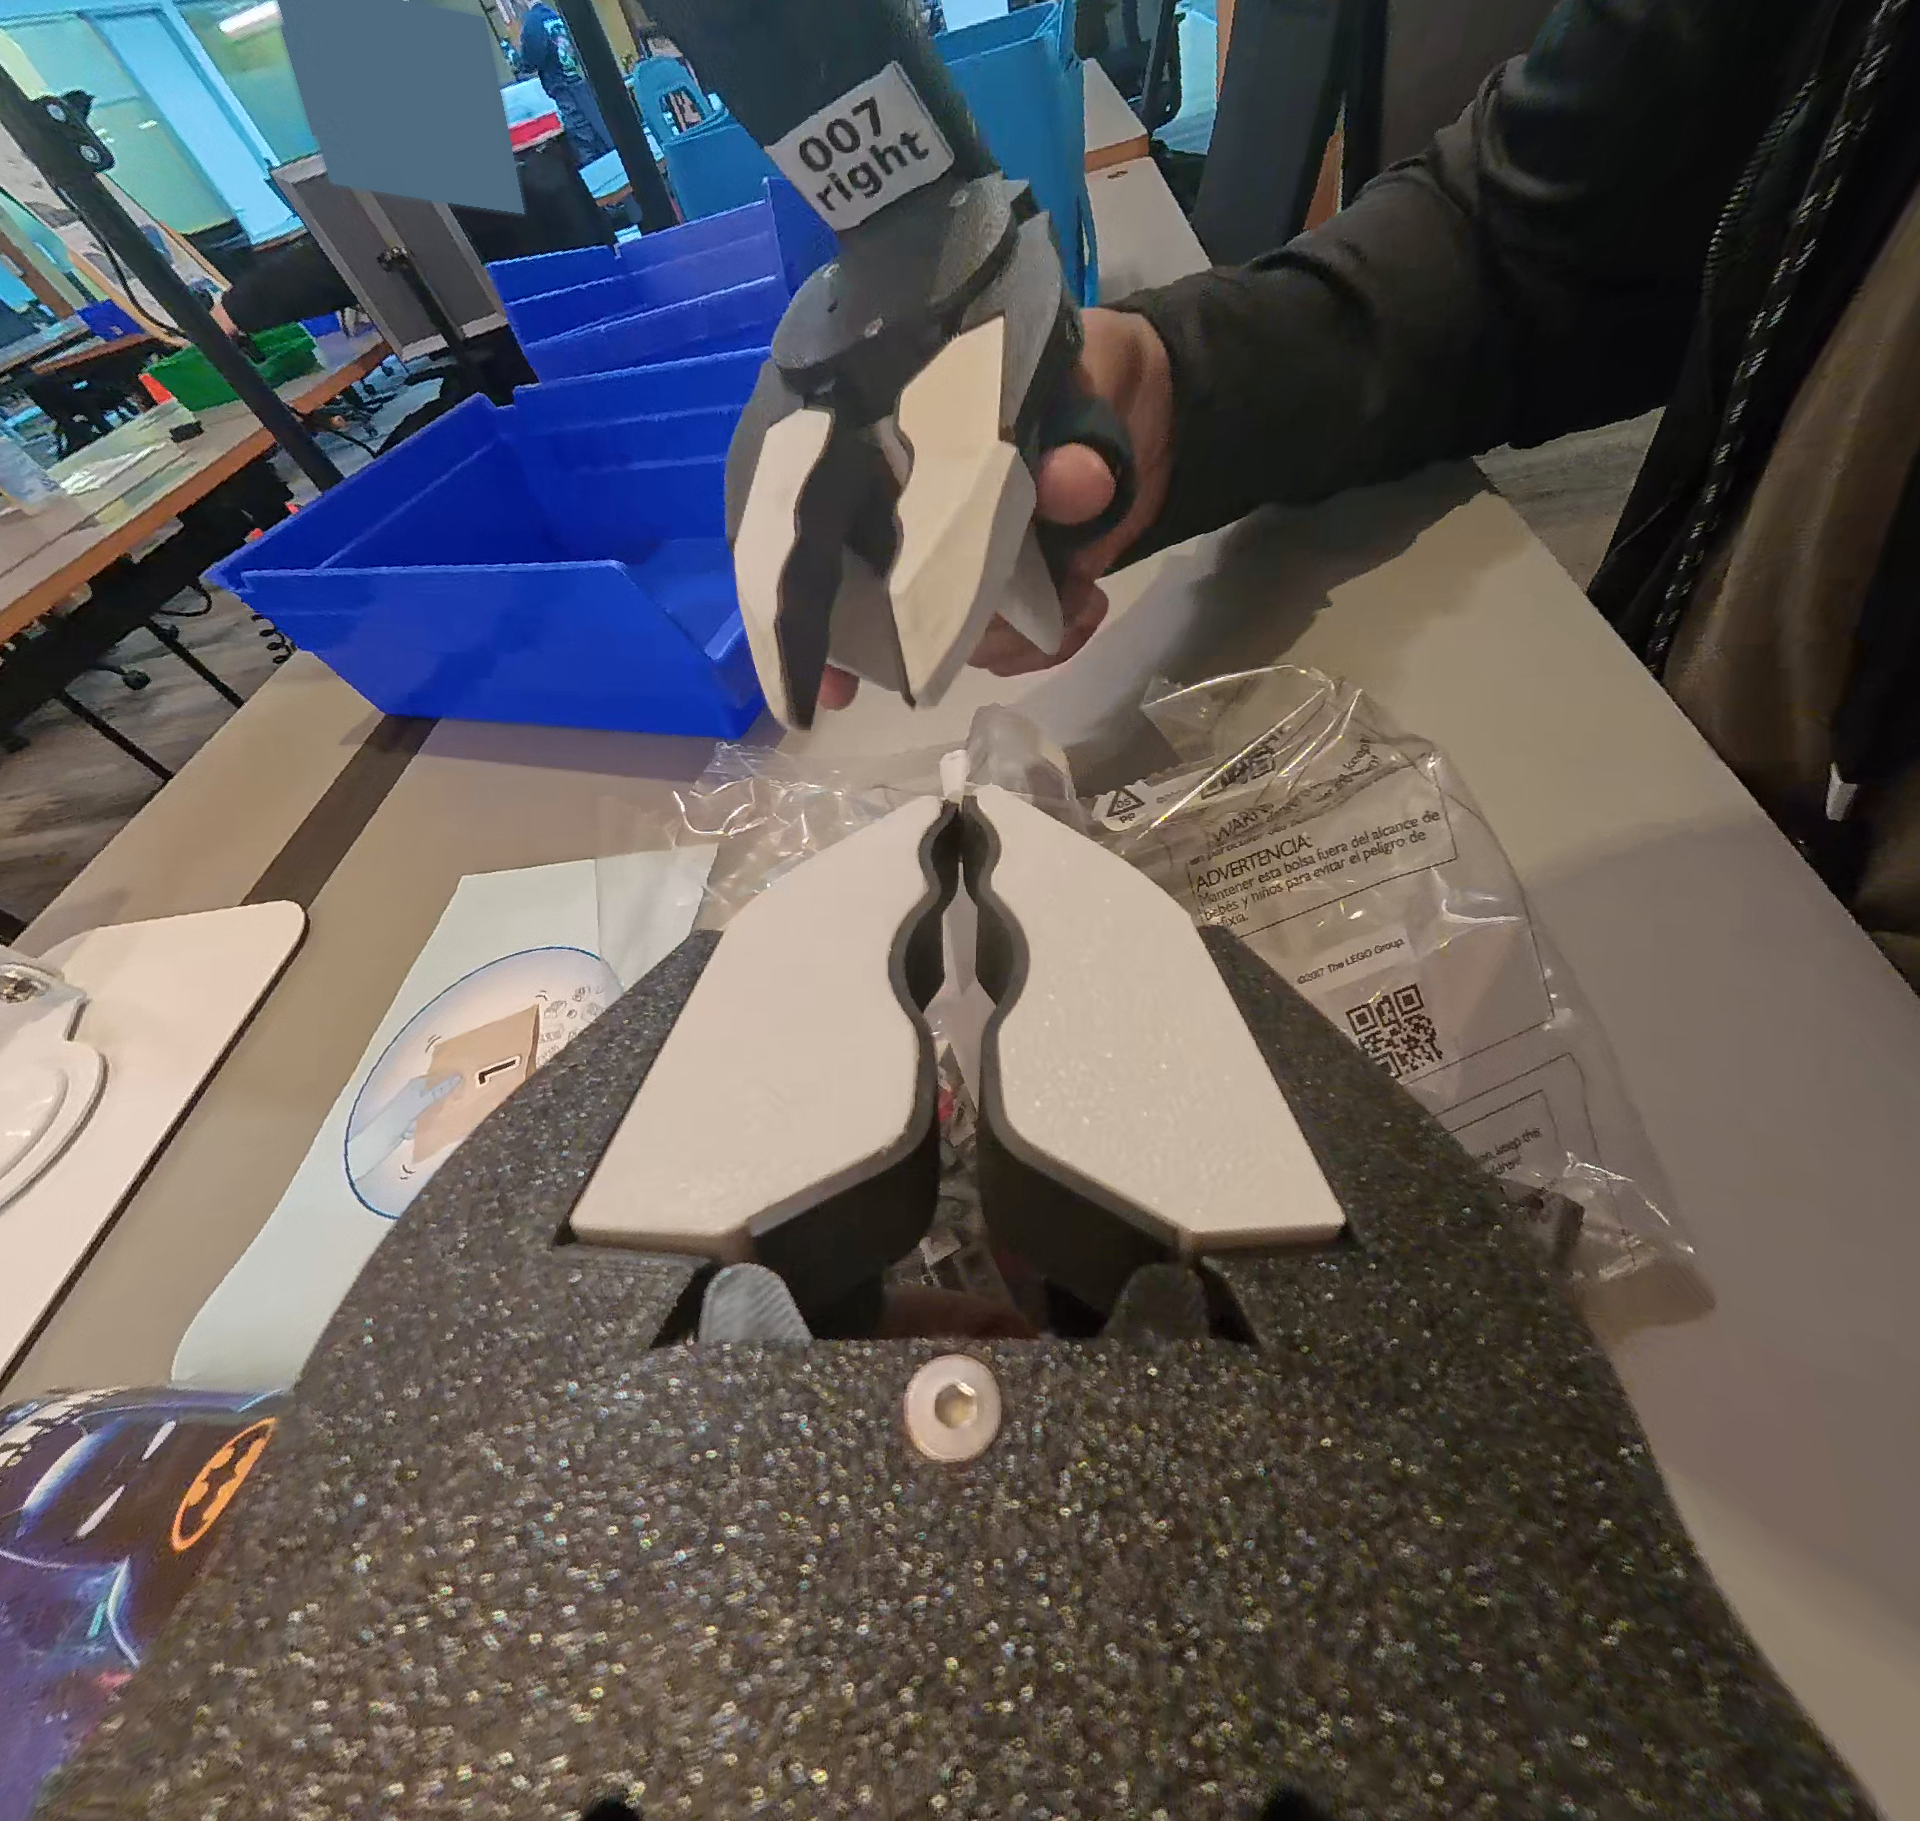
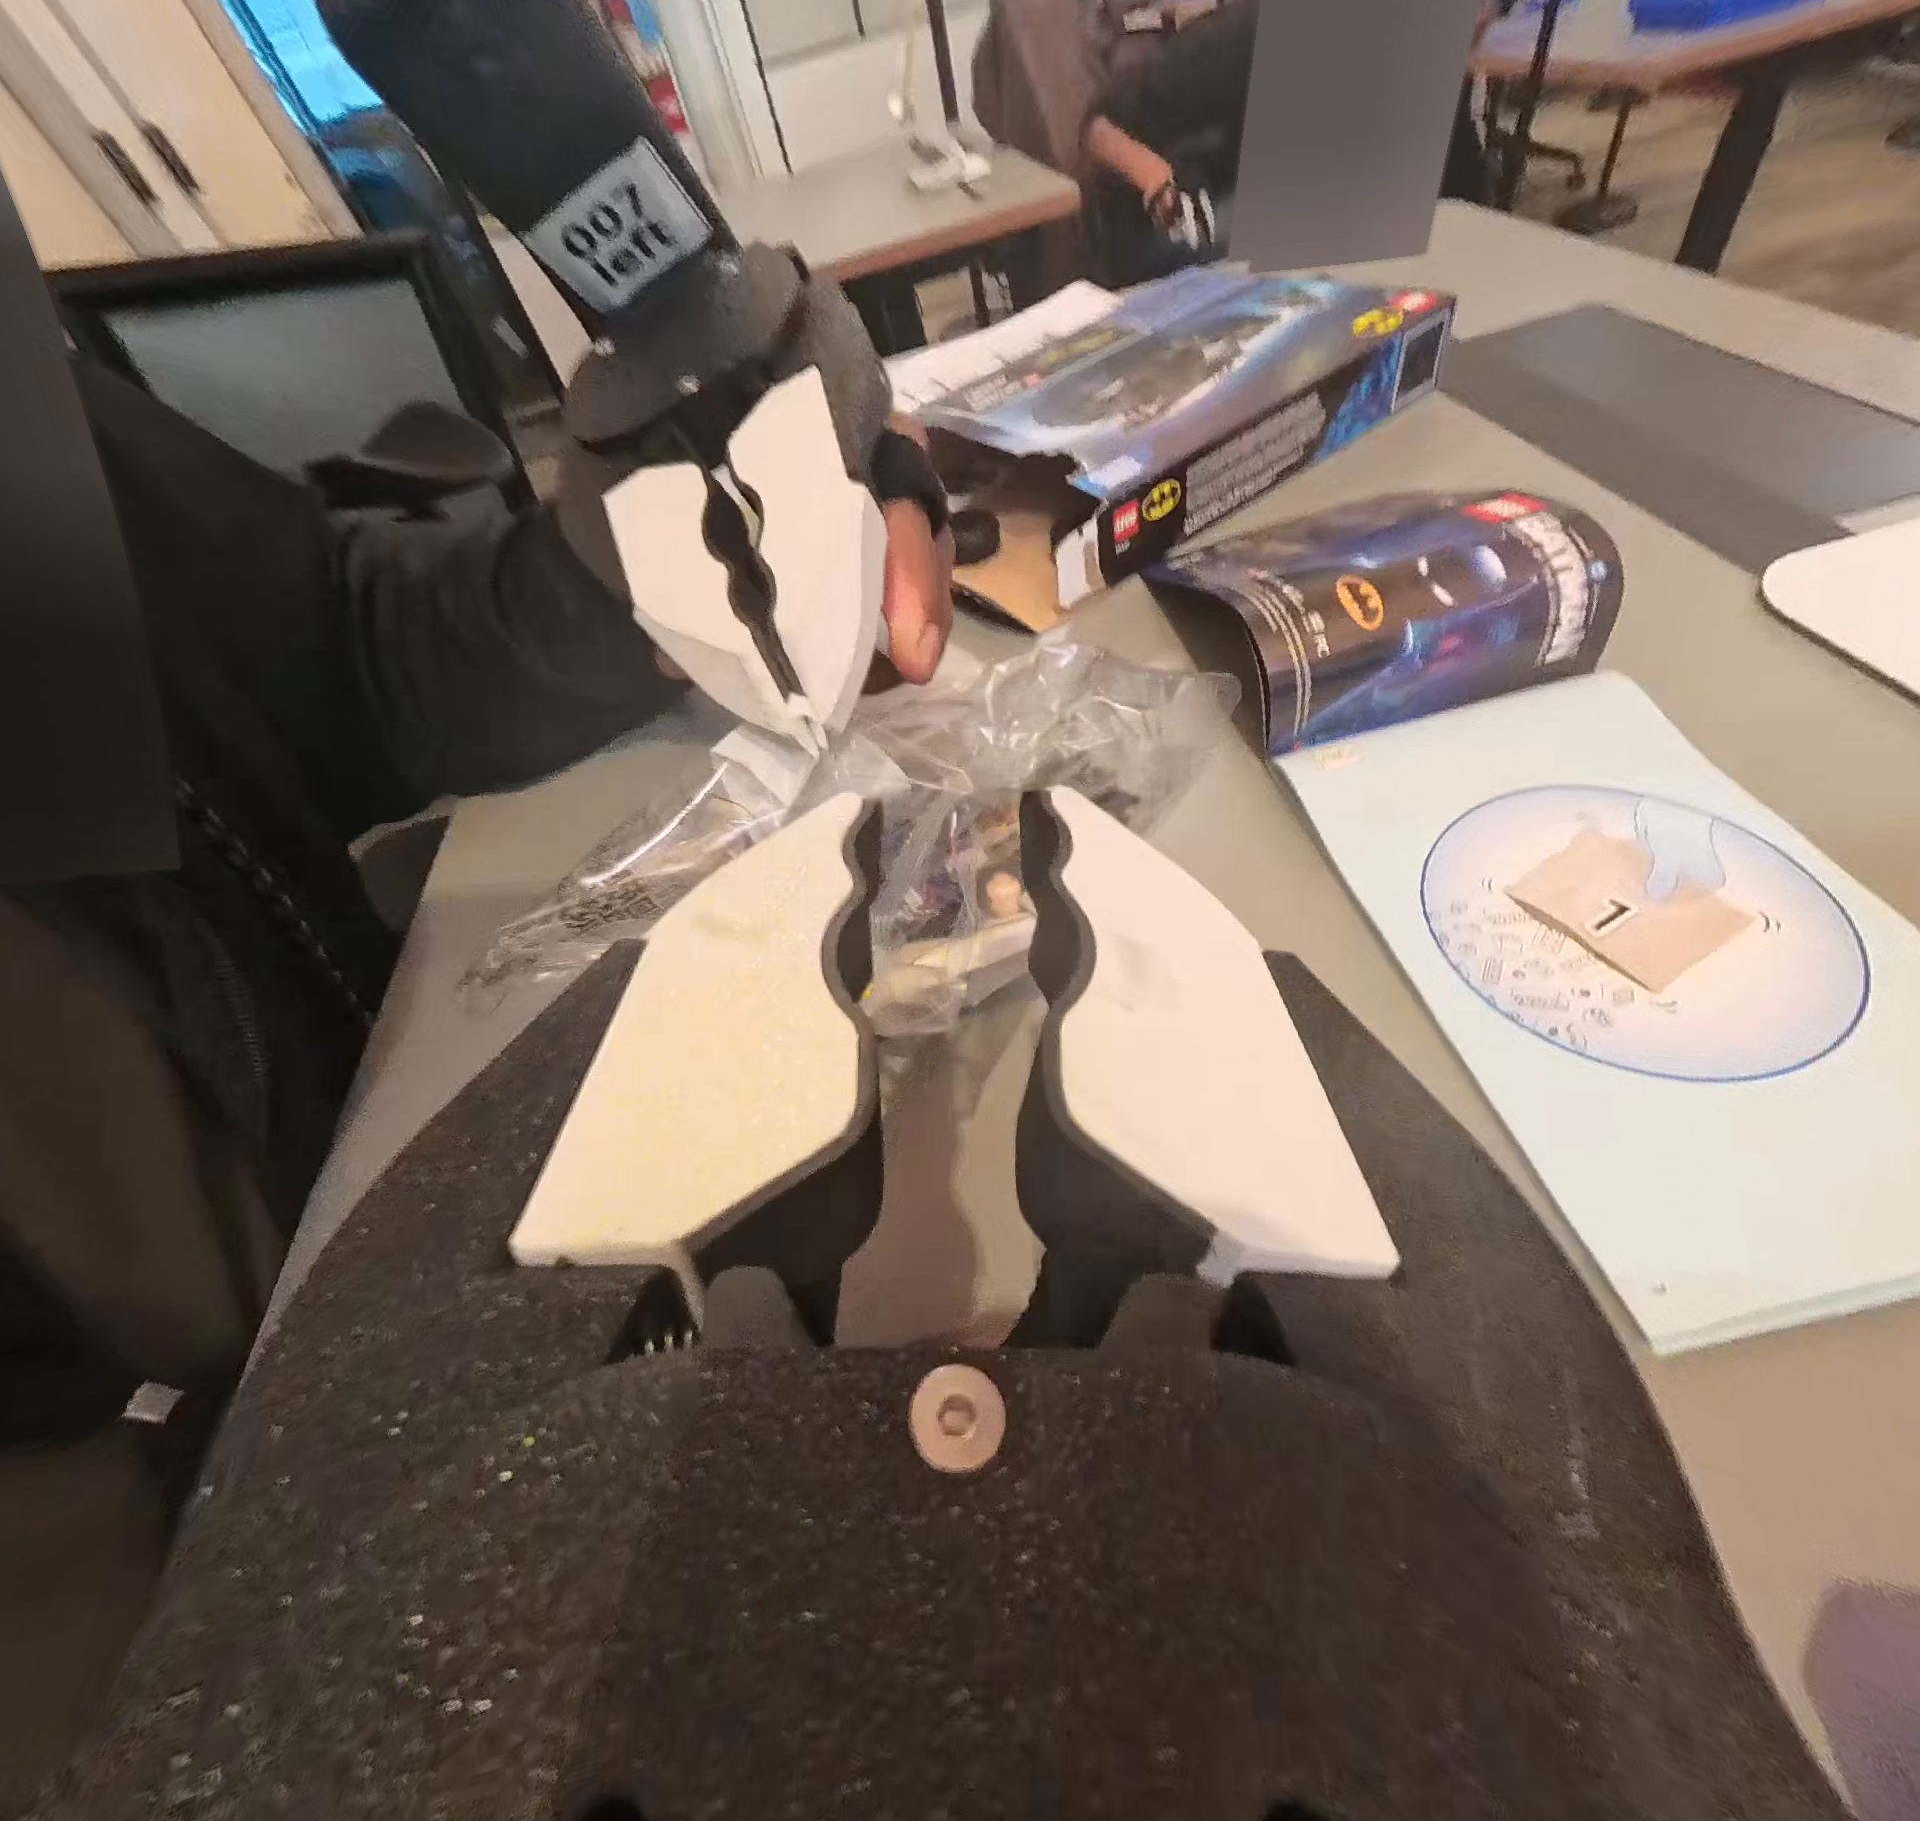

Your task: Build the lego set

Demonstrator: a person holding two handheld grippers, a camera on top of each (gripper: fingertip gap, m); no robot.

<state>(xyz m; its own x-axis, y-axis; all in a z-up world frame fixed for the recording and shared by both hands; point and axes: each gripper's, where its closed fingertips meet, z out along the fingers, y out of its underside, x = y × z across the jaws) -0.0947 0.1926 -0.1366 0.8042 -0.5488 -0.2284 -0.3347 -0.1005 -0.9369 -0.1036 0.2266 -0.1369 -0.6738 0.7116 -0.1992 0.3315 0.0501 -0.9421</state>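
**Left wrist view: clear bag pinched at one end, other tongs parted above it**

Left wrist view, from the left: a white board point(image 1: 156, 1023) at the table point(image 1: 1662, 732) edge, a pale blue booklet point(image 1: 488, 992), then a blue bin point(image 1: 499, 566) farther back. The left gripper point(image 1: 958, 807) has its fingers closed on a twisted end of the clear plastic bag point(image 1: 1351, 898), which spreads from the pinch to the right across the table, crumpled and lying flat. Above and just beyond, the right gripper point(image 1: 857, 701) hangs with fingers parted, clear of the bag.

Right wrist view: the left gripper point(image 2: 816, 722) clamps the bag's point(image 2: 997, 722) bunched neck; the bag runs lengthwise toward the camera, passing between the spread fingers of the right gripper point(image 2: 945, 815), whose pads do not press it. To the right lie an opened box point(image 2: 1195, 421), a dark printed booklet point(image 2: 1403, 608) and the pale blue booklet point(image 2: 1610, 992).
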